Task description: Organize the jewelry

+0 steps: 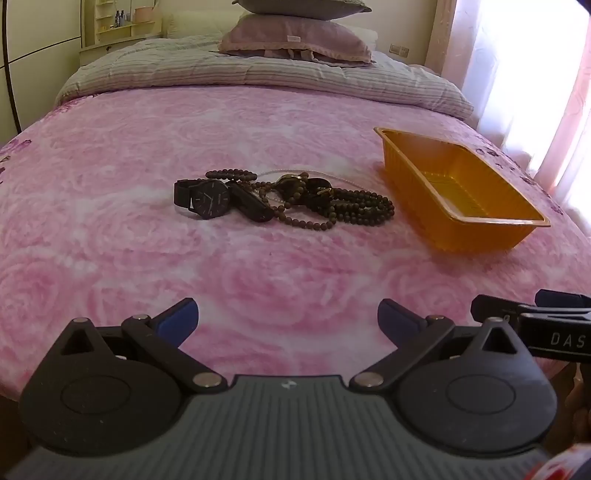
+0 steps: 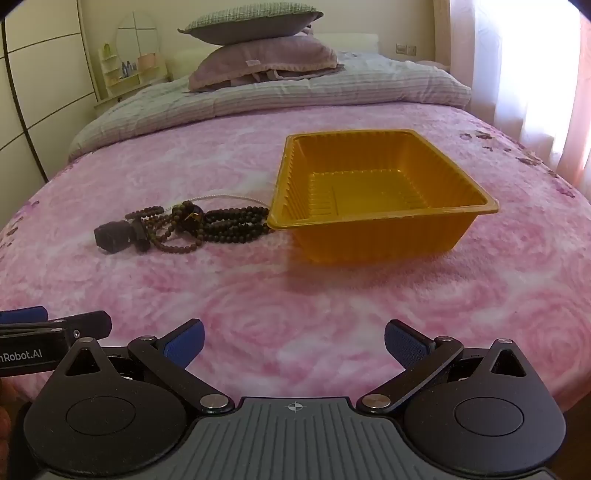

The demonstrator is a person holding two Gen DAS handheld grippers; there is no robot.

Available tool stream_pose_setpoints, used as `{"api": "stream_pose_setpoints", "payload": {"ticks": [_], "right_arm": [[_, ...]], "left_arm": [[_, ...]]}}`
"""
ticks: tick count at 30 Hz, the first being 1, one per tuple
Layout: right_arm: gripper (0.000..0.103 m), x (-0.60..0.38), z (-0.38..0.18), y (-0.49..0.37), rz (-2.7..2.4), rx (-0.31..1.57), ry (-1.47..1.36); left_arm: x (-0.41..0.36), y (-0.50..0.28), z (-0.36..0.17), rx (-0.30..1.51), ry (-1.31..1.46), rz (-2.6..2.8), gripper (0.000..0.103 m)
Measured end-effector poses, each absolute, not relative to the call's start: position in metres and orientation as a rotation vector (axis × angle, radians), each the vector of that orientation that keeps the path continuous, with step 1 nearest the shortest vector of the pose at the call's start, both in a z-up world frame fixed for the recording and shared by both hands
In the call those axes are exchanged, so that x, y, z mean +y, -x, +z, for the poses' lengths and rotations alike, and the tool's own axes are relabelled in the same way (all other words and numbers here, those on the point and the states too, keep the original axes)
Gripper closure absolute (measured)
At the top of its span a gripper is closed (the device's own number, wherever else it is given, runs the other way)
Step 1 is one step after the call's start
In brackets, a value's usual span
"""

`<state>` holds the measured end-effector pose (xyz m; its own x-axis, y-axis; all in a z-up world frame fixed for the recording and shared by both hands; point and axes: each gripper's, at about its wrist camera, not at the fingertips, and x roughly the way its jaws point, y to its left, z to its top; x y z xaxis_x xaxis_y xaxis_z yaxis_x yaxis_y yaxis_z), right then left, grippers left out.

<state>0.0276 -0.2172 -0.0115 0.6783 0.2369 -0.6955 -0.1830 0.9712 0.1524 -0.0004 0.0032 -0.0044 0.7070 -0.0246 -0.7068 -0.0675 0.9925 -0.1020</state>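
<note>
We look down over a bed (image 1: 110,184) covered with a pink rose-patterned blanket. At its far end lies a folded striped quilt (image 1: 258,74) with two pillows (image 1: 295,40) stacked on it; a pale shelf unit (image 1: 118,26) stands in the far left corner and sunlit curtains (image 1: 517,74) hang on the right.

In the middle of the blanket, nothing around it, lies a tangled heap of jewelry. Its long axis runs left to right across the left wrist view. A black watch (image 1: 207,201) sits at the left end, dial facing up toward us. Strands of dark wooden beads (image 1: 354,212) spread toward the right end, with a second, gold-toned watch (image 1: 291,182) and a thin pale chain (image 1: 332,176) tangled among them.

Just right of the heap stands an empty orange plastic tray (image 2: 384,236), open side up. From the right wrist view the beads reach its near left corner; we cannot tell whether they touch.

Our left gripper (image 1: 288,317) and right gripper (image 2: 293,339) hover side by side over the near blanket, well short of the jewelry. Both sets of blue-padded fingers (image 2: 184,341) are spread wide, with nothing between them.
</note>
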Motion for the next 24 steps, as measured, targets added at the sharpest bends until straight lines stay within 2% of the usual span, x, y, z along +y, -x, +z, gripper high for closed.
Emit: {"api": "stream_pose_setpoints", "payload": {"ticks": [24], "right_arm": [[0.0,-0.2162,-0.0093,-0.0266,0.235,0.785,-0.072]], "left_arm": [[0.0038,0.0006,-0.0045,0.786,0.124,0.026,0.0]]}}
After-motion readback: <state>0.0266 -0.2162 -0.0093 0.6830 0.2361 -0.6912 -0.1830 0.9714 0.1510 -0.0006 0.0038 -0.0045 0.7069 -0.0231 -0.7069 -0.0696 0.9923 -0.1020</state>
